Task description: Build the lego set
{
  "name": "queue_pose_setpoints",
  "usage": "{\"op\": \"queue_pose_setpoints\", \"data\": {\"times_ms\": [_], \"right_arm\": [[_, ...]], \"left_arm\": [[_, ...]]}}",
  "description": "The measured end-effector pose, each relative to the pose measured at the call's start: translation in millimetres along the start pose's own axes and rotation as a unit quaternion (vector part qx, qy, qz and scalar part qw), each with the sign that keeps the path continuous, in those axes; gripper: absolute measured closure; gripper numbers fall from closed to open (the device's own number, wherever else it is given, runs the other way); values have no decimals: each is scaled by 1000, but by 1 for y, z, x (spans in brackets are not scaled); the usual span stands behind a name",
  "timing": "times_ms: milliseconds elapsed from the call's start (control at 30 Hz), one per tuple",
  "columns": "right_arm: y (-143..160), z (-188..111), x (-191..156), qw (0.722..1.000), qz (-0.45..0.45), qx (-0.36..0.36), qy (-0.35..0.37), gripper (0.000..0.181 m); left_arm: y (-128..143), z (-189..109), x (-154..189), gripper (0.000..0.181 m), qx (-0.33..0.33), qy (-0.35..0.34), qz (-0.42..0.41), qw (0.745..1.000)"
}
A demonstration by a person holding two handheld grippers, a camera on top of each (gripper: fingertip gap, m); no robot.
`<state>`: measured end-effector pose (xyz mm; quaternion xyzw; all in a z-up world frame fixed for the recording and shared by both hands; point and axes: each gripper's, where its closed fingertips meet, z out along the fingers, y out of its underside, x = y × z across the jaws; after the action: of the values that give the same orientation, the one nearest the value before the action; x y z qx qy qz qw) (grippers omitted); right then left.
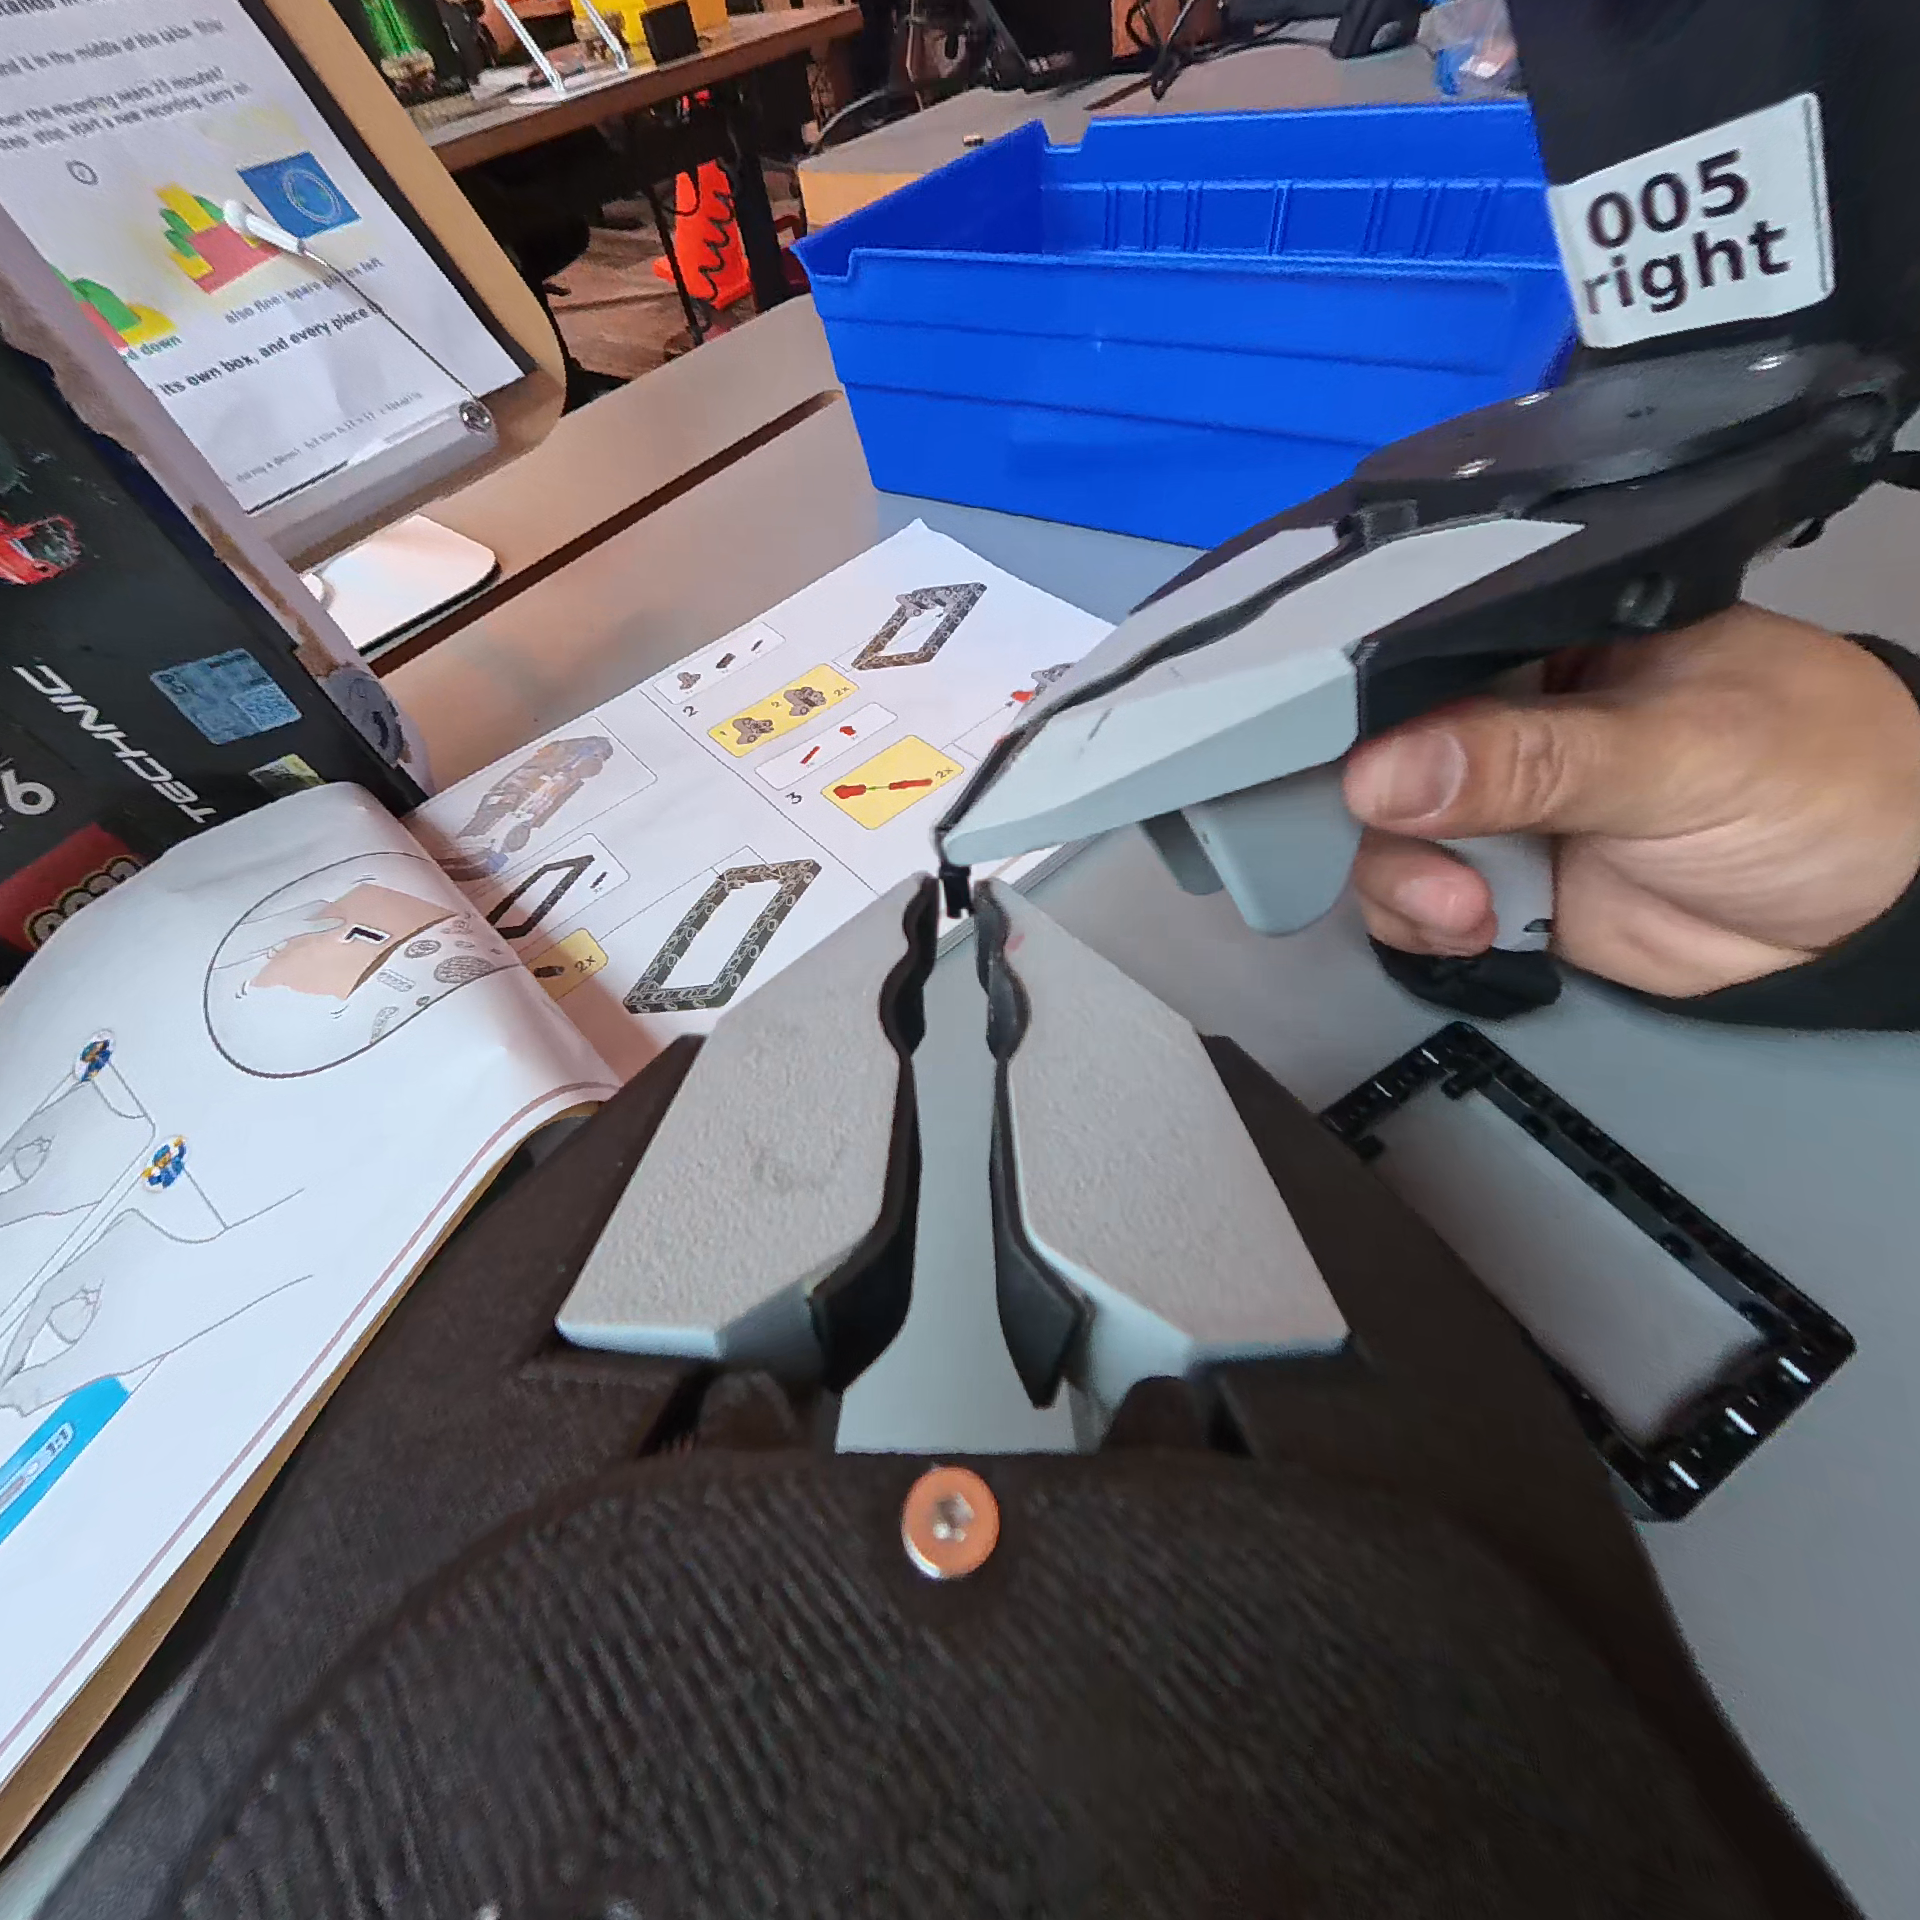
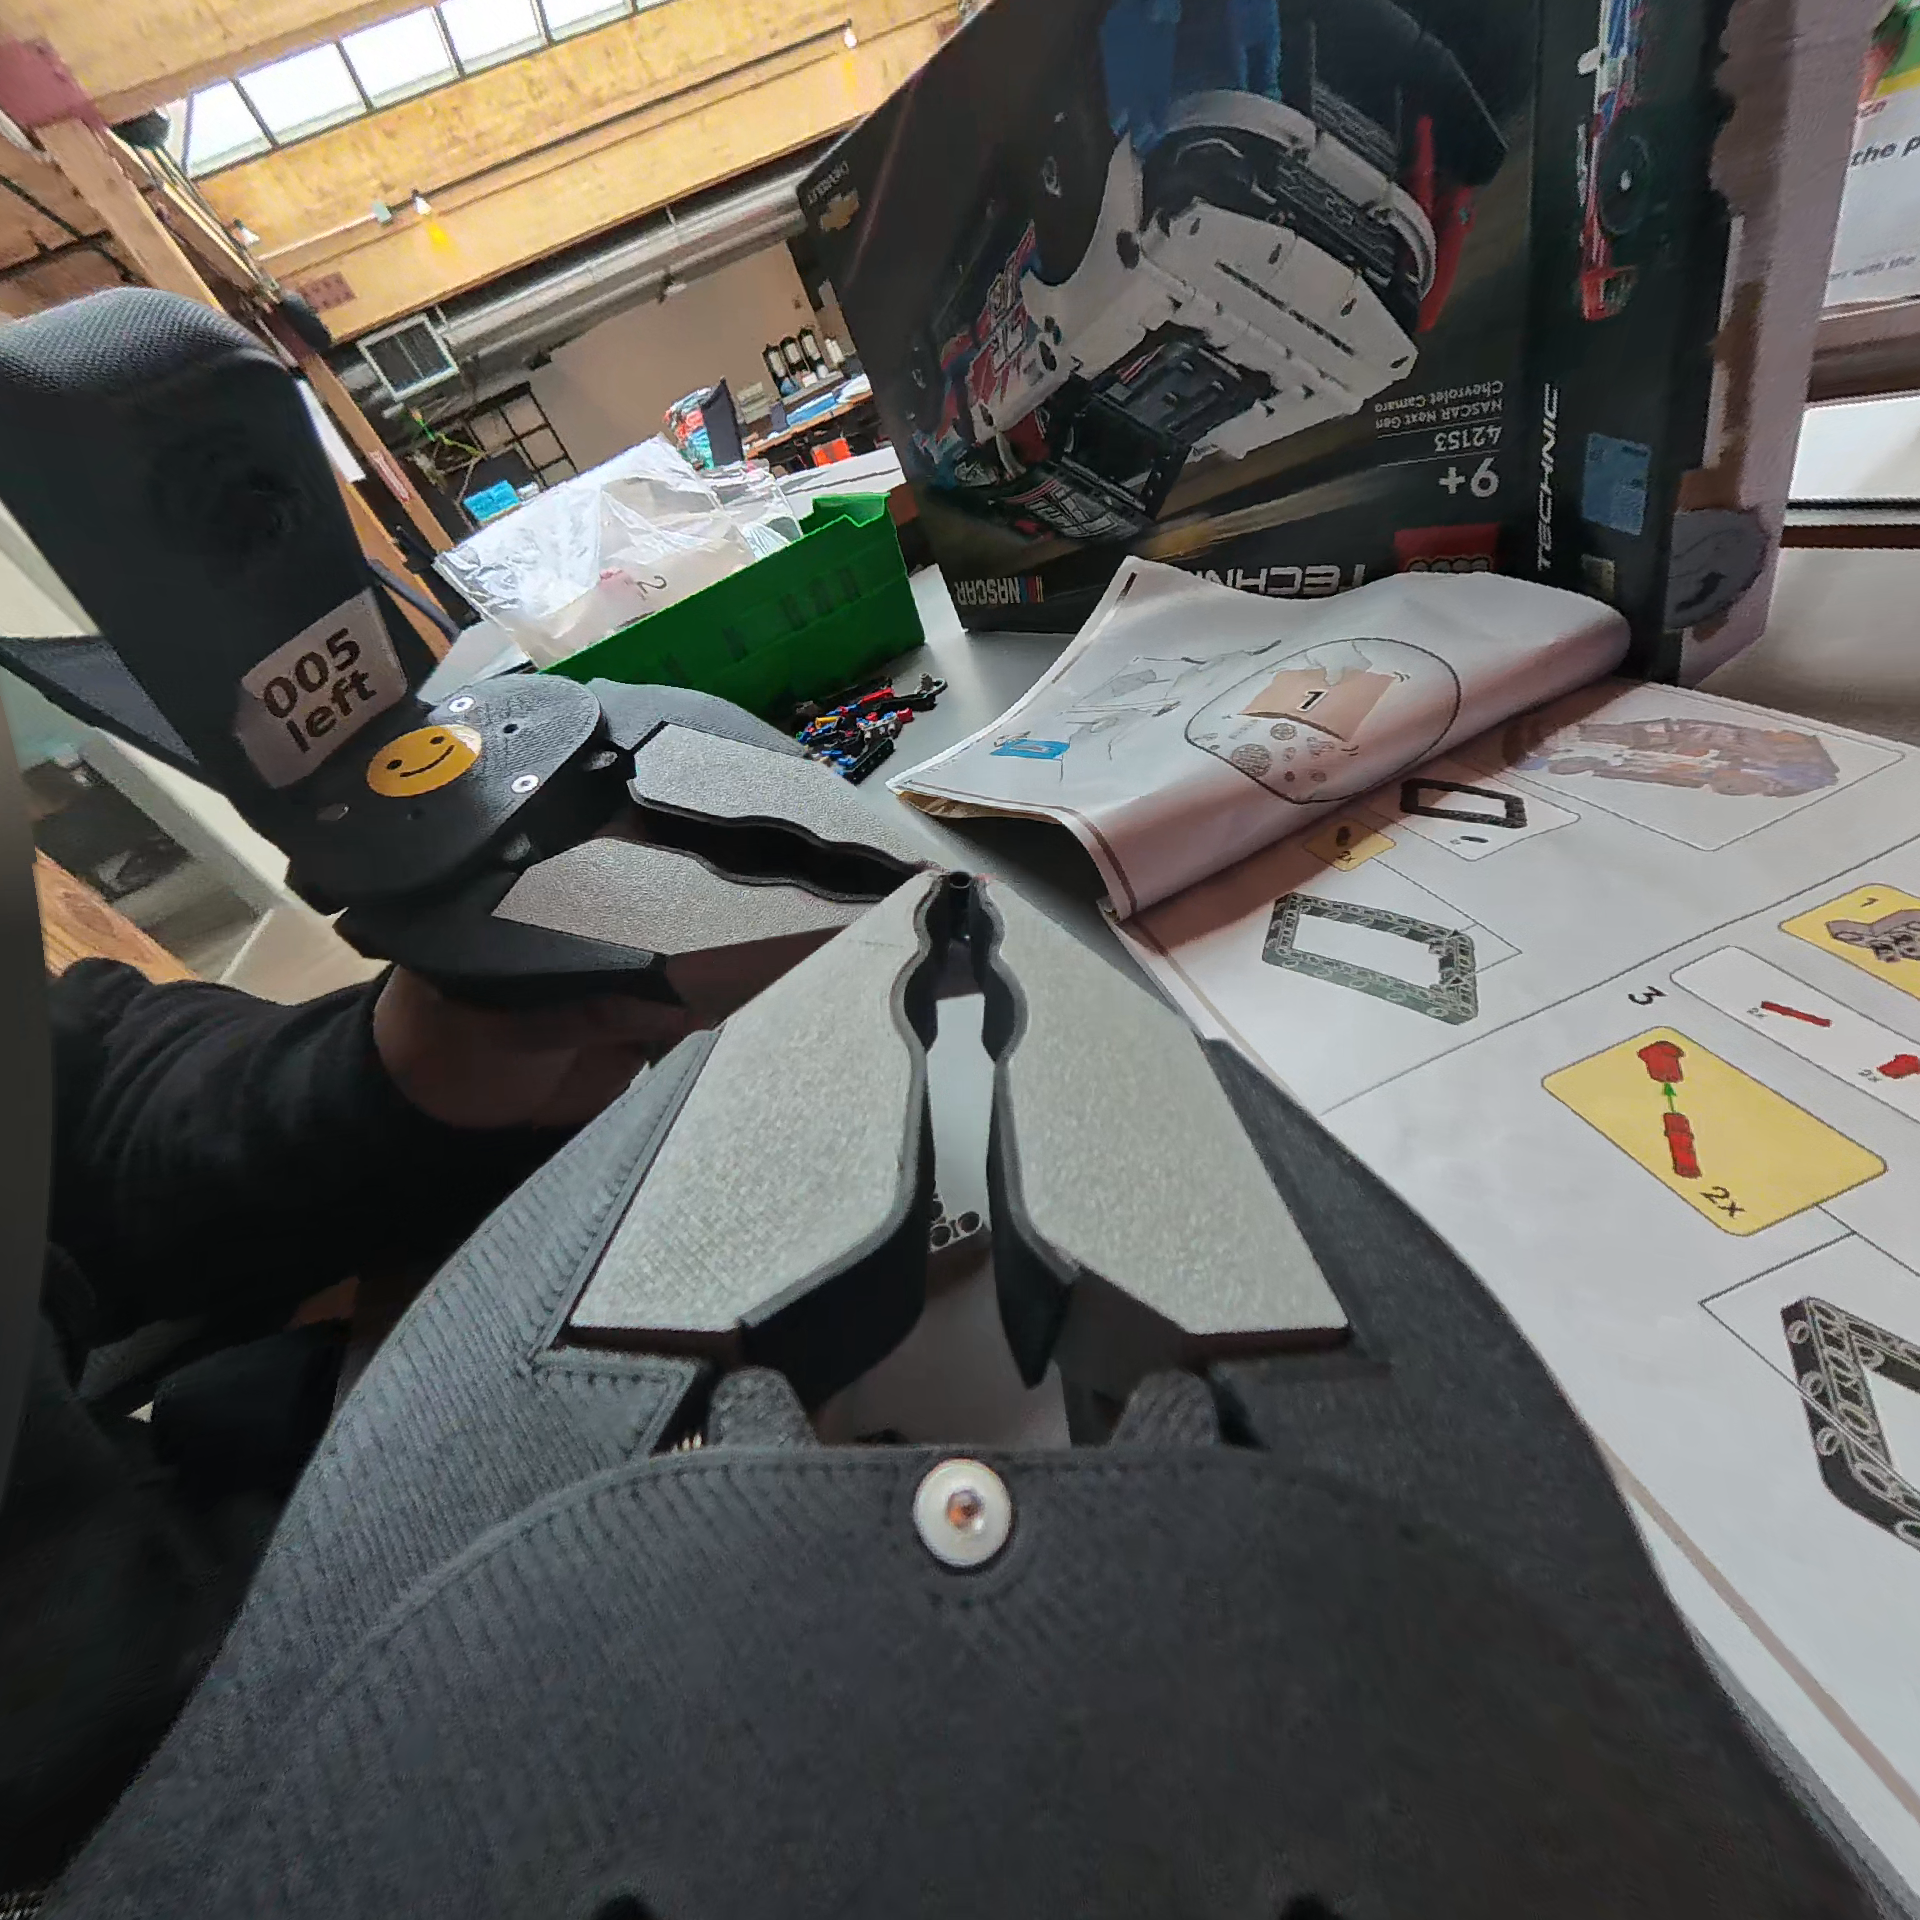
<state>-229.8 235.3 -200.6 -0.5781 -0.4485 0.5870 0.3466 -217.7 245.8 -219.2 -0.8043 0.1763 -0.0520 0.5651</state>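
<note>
A small black pin (image 1: pixel 954 896) sits between the tips of my left gripper (image 1: pixel 956 902), whose fingers are closed to a narrow gap around it. My right gripper (image 1: pixel 949 844) comes in from the right, held by a hand, and its closed tip meets the pin from above. In the right wrist view the right gripper (image 2: pixel 957 896) is shut on the same pin (image 2: pixel 958 914), and the left gripper (image 2: pixel 914 871) reaches it from the left. A black rectangular frame (image 1: pixel 1590 1268) lies flat on the grey table to the right; a corner of it shows under the right fingers (image 2: pixel 951 1234).
The open instruction booklet (image 1: pixel 727 790) (image 2: pixel 1558 1039) lies just behind the grippers, with the set's box (image 2: pixel 1247 312) standing behind it. A blue bin (image 1: pixel 1143 343) stands at the back right. A green bin (image 2: pixel 790 623) with plastic bags and a pile of small parts (image 2: pixel 862 722) are farther off. Left and right tips are no more than a few centimetres apart.
</note>
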Motion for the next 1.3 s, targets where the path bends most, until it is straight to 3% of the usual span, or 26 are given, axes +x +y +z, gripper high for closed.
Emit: {"op": "queue_pose_setpoints", "data": {"times_ms": [833,933,1100,1300], "right_arm": [[-2,-1,-3,999,-32,4,15,181],[-2,-1,-6,1000,-29,0,-6,181],[-14,-13,-22,993,-63,6,-99,181],[-26,-40,-29,972,-140,-3,-186,175]], "left_arm": [[0,-1,1,179,-4,4,2,1000],[1,-5,2,179,-9,30,-10,999],[-5,-13,15,181,10,85,-24,996],[-17,-22,40,181,49,231,-114,965]]}}
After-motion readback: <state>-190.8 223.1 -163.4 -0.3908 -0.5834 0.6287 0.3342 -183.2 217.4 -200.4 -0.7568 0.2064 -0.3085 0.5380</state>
